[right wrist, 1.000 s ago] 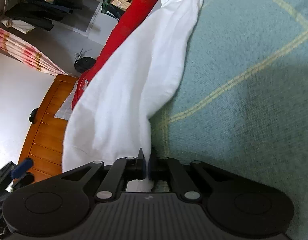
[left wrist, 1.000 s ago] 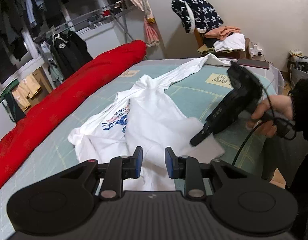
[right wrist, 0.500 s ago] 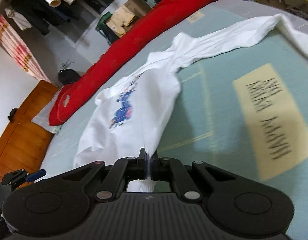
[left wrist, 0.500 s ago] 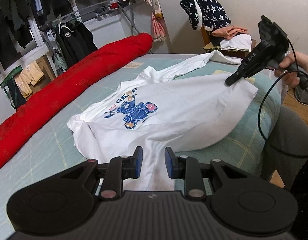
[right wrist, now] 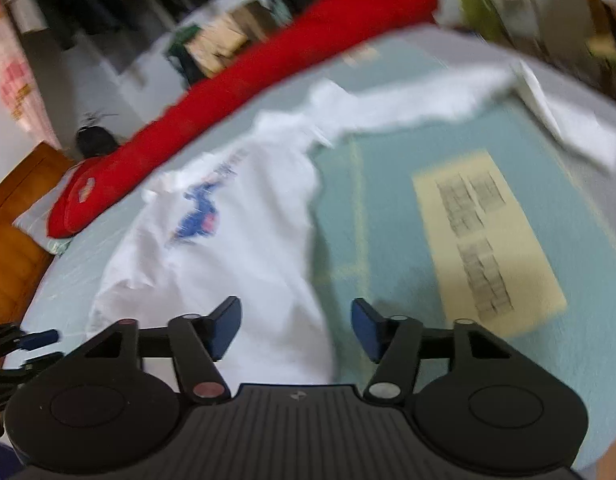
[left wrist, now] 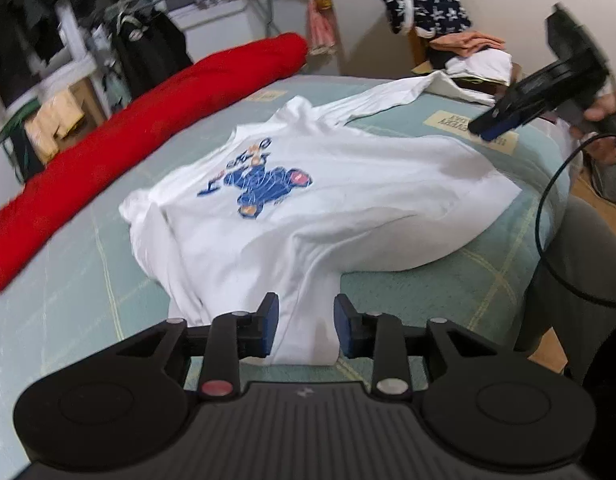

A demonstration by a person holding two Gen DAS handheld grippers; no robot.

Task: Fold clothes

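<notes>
White shirt with blue print lies on pale green, yellow-lined bedcover, beside a red bolster.

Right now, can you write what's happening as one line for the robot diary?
step: spread shirt | white shirt: print up on green bed cover | left gripper: opening, hem between | right gripper: opening, shirt released
</notes>
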